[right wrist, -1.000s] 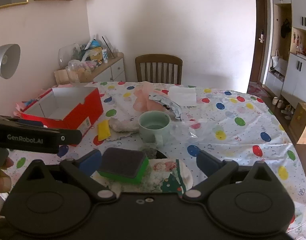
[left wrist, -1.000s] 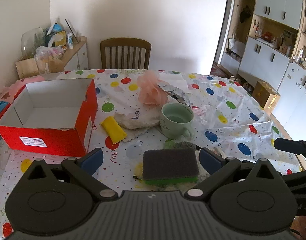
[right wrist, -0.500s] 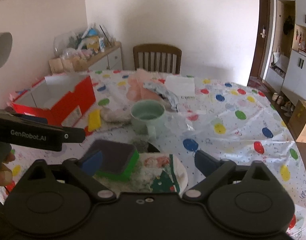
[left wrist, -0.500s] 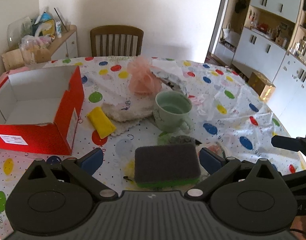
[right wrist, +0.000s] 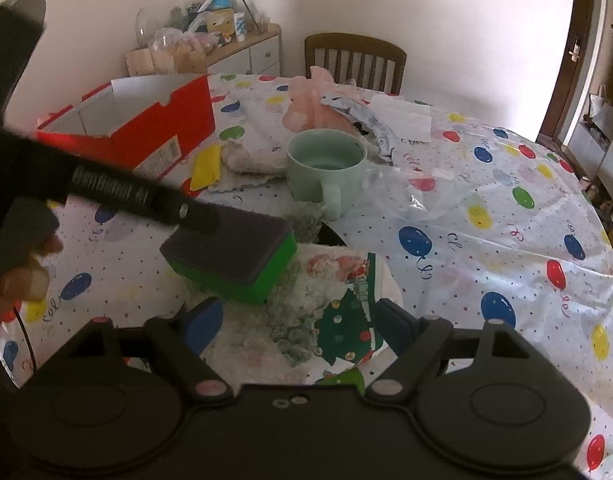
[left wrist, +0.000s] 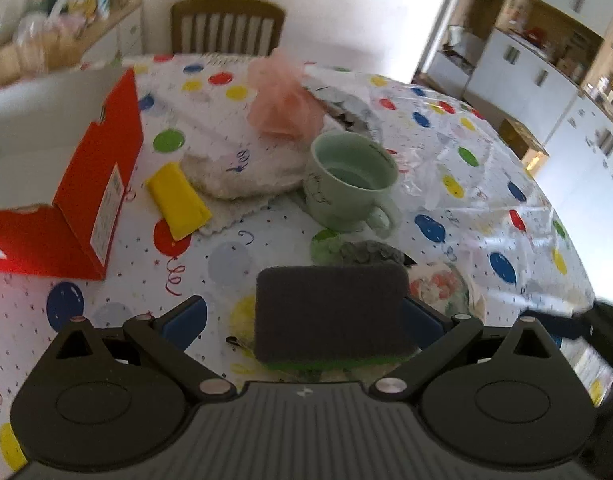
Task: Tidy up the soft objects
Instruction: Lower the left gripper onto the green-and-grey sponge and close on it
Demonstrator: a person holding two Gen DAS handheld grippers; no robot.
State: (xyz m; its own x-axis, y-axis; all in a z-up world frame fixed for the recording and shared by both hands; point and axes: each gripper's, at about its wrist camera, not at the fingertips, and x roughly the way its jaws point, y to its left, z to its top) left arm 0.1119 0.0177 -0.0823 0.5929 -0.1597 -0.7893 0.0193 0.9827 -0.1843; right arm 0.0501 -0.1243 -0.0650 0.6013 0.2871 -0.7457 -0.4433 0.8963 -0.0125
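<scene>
A grey-topped green sponge (left wrist: pixel 330 312) lies on a Christmas-print cloth (right wrist: pixel 338 312) near the table's front edge. My left gripper (left wrist: pixel 302 320) is open with the sponge between its fingers; its right finger is close against the sponge, its left finger stands apart. In the right wrist view the sponge (right wrist: pixel 234 256) lies under the left gripper's body. My right gripper (right wrist: pixel 298 324) is open and empty over the cloth. A yellow sponge (left wrist: pixel 178 200), a white fluffy cloth (left wrist: pixel 242 172) and a pink mesh puff (left wrist: pixel 284 104) lie further back.
An open red cardboard box (left wrist: pixel 94 184) stands at the left. A pale green mug (left wrist: pixel 350 184) stands behind the sponge. A foil bag (right wrist: pixel 362 120) and clear plastic (right wrist: pixel 402 192) lie at the right. A wooden chair (left wrist: pixel 226 24) stands behind the table.
My left gripper has moved forward and down over the grey-and-green sponge, which now sits deeper between its fingers. My right gripper has dropped closer to the Christmas cloth.
</scene>
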